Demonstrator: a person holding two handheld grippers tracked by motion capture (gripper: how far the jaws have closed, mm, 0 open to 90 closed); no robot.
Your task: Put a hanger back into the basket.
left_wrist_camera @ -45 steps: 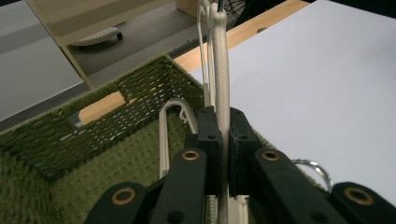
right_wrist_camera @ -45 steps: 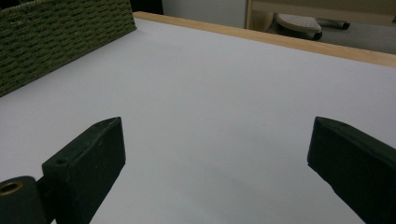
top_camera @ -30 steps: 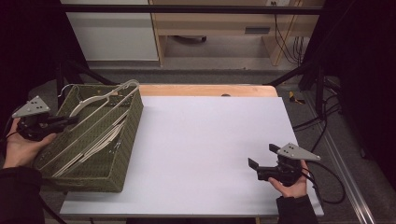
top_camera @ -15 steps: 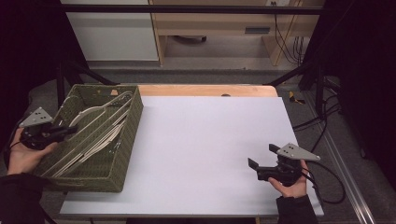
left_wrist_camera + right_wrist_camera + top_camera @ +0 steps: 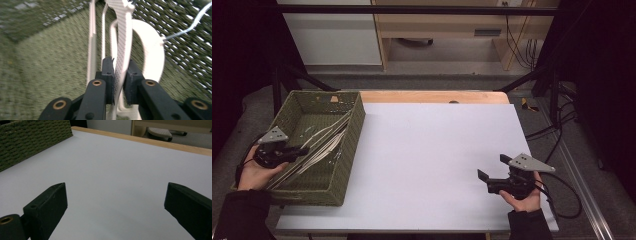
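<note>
We held the left gripper (image 5: pixel 119 82) low inside the green woven basket (image 5: pixel 349 150), its jaws just easing apart yet pinching a white clothes hanger (image 5: pixel 121 45) there. Our right gripper (image 5: pixel 115 212) rested wide open above the white table (image 5: pixel 437 150).

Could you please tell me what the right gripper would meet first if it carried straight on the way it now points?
Probably the woven green basket wall; the right gripper points that way across bare white tabletop, though depth is uncertain.

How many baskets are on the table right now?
1: the green woven basket stands at the table's left edge, with white hangers inside. Nothing in view could hide another.
</note>
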